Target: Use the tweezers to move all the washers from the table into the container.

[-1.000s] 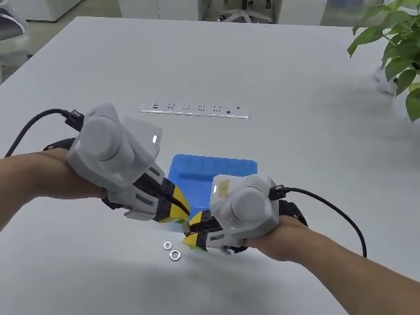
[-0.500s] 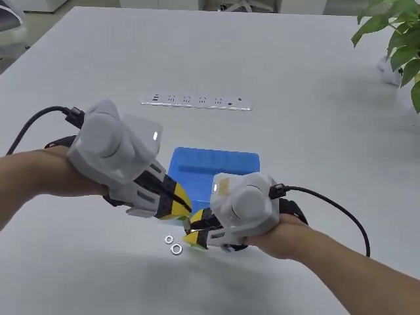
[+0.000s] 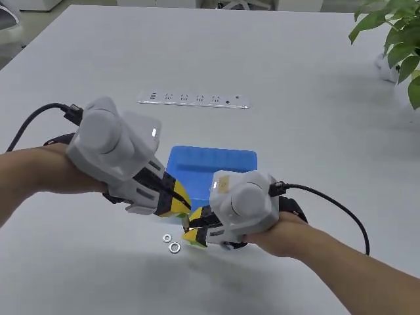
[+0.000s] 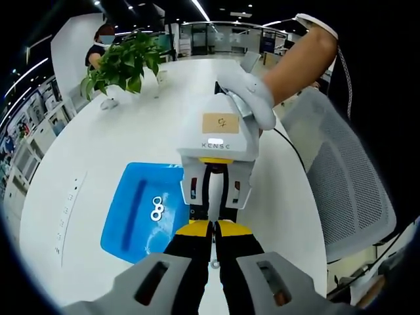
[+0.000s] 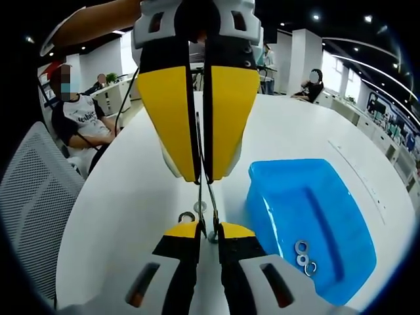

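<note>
Steel tweezers [image 5: 205, 190] ran between the grippers, the left gripper [image 5: 200, 178] and right gripper [image 5: 209, 228] each pinching an end. Two washers [image 3: 174, 247] lay on the table [image 3: 295, 98] near the blue container [image 3: 213, 161]. The tips probably needed lowering squarely over one washer, then a gentle squeeze.

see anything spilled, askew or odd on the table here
Nothing stands out. The blue container sits flat with a few washers inside. Two loose washers lie on the table by the tweezers, as expected mid-task.
</note>
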### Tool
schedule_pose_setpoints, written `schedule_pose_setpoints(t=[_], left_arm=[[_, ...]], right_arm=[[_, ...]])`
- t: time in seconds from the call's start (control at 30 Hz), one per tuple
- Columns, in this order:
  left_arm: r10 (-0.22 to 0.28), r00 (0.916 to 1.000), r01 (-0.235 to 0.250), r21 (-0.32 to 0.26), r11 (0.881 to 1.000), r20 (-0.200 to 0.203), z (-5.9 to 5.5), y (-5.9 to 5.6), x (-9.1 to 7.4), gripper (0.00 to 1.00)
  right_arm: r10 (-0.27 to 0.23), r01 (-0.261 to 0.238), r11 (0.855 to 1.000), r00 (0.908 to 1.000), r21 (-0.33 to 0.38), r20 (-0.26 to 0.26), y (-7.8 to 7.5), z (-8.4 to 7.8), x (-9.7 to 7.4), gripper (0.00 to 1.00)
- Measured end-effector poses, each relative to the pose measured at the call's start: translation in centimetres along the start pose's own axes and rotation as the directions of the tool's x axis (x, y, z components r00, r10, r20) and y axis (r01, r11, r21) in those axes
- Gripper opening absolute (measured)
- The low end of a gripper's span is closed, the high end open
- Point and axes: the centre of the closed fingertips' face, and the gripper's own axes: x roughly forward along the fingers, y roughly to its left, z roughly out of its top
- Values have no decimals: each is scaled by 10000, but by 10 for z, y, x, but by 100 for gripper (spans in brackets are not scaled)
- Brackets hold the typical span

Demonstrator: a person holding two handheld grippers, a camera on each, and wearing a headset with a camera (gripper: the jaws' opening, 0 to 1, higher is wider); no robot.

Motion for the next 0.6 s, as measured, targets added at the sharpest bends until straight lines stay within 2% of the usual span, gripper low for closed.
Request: schedule_pose_setpoints(t=[0.4,0.6], left_arm=[[-106,9999,106,27,9999,-19,2,1,2,6],[9,10000,-8,76,10000,-51,1,7,2,6]], right_arm=[[-135,133,9996,9999,231,94,0,-1,-2,11],[-185,184,9996,9998,198,33,-2,-1,-2,11]])
